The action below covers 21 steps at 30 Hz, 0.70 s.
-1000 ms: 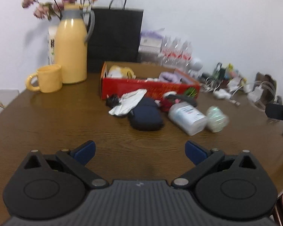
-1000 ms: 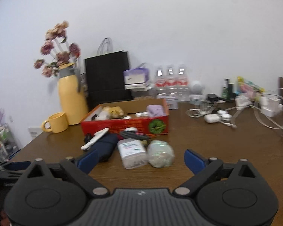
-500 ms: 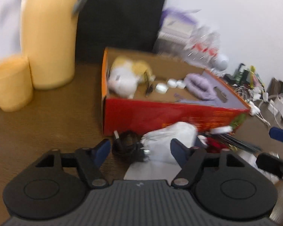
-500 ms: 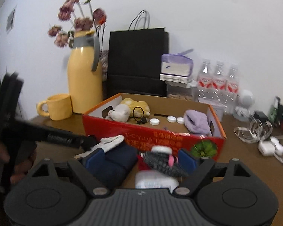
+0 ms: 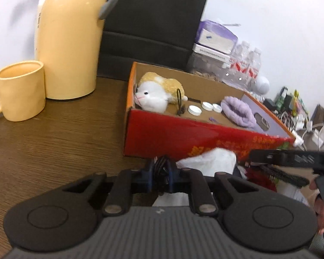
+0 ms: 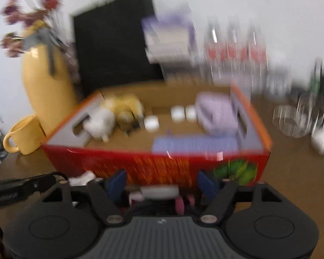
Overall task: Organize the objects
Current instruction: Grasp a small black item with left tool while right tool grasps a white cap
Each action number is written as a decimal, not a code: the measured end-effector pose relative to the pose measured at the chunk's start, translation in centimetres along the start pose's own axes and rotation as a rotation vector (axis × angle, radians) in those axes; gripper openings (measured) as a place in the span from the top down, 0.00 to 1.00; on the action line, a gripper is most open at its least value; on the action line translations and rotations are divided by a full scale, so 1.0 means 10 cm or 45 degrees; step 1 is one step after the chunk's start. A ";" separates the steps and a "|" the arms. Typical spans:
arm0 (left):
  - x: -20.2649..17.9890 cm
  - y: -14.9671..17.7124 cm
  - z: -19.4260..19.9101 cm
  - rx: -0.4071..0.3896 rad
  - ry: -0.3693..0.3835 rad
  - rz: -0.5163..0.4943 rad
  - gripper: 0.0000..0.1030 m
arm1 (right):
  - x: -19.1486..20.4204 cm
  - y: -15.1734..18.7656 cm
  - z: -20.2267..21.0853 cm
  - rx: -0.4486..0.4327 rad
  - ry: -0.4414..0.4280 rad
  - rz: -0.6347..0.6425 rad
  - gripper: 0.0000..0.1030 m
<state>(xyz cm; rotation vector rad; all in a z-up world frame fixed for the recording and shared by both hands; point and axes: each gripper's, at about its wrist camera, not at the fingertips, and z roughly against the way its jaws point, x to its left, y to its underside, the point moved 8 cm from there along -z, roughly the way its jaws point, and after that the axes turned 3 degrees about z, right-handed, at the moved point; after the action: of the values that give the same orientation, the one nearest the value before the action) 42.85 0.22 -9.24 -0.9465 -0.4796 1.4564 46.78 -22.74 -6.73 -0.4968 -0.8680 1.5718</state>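
Note:
A red cardboard box [image 5: 183, 138] sits on the brown table and holds a plush toy [image 5: 157, 92], white caps [image 5: 194, 109] and a lilac cloth [image 5: 237, 112]. My left gripper [image 5: 161, 177] is shut on a black coiled cable [image 5: 162, 168] just in front of the box's left corner, beside a white cloth [image 5: 209, 159]. In the blurred right wrist view the box [image 6: 157, 164] is close ahead. My right gripper [image 6: 162, 183] is open, its fingers either side of a dark hairbrush with pink parts [image 6: 159, 202] and a white-capped bottle [image 6: 159, 191].
A yellow jug [image 5: 69, 38] and yellow mug [image 5: 19, 90] stand left of the box. A black paper bag [image 5: 153, 28], tissue packs and water bottles [image 5: 246, 64] line the wall. Cables and chargers [image 5: 308, 125] lie at the right.
My left gripper moved forward and down to the box's front and closed on the black cable. My right gripper moved in low toward the brush and bottle, its fingers narrowing.

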 end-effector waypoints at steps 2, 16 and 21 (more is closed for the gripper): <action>-0.03 0.00 0.06 -0.009 -0.021 -0.008 0.86 | -0.06 0.03 -0.09 0.043 -0.052 -0.084 0.63; -0.44 1.15 1.32 0.065 0.198 0.096 0.86 | 0.46 1.10 1.59 -0.272 -0.092 0.141 0.62; -0.53 1.42 1.52 0.128 0.287 0.122 0.86 | 0.58 1.71 1.75 -0.140 -0.064 0.159 0.62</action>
<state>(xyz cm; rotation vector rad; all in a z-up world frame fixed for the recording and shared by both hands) 21.65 -3.18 -10.14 -1.0502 -0.1961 1.4245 21.65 -21.66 -7.89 -0.6017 -0.9813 1.6624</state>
